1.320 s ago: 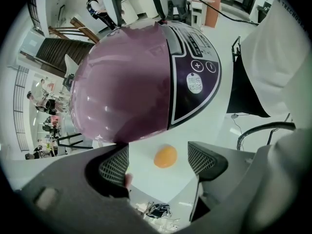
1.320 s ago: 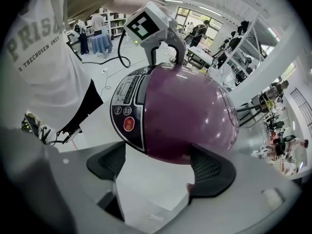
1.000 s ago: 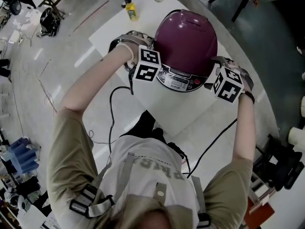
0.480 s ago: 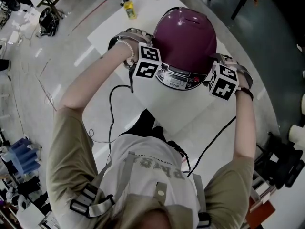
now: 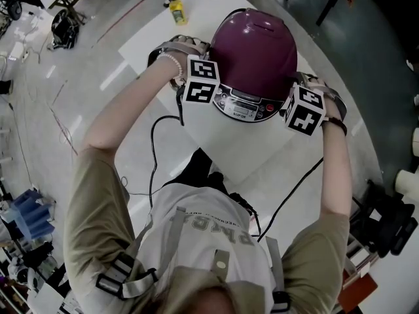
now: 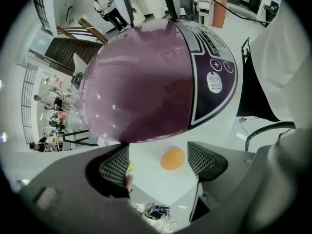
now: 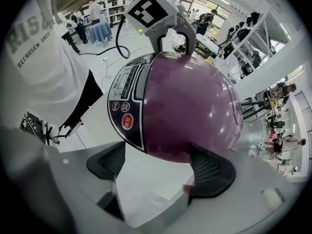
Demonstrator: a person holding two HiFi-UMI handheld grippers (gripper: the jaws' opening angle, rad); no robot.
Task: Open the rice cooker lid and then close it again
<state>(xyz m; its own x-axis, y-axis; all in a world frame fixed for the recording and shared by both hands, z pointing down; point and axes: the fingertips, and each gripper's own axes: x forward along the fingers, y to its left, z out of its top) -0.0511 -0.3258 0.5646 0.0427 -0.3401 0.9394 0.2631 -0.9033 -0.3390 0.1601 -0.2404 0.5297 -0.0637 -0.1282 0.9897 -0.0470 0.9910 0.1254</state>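
**Both grippers beside the cooker, lid down**

The glossy purple domed rice cooker (image 5: 256, 51) stands on the white table (image 5: 239, 150) with its lid (image 5: 260, 31) shut and its control panel (image 5: 243, 104) on my near side. My left gripper (image 6: 158, 161) is at its left flank, jaws wide apart and holding nothing, the purple shell just ahead. My right gripper (image 7: 163, 165) is at the right flank, also spread and empty, with the cooker's lower curve between its tips

Pale glossy floor (image 5: 39, 110) around a white table (image 5: 242, 156), a dark staircase (image 6: 70, 48) in the bright room beyond.
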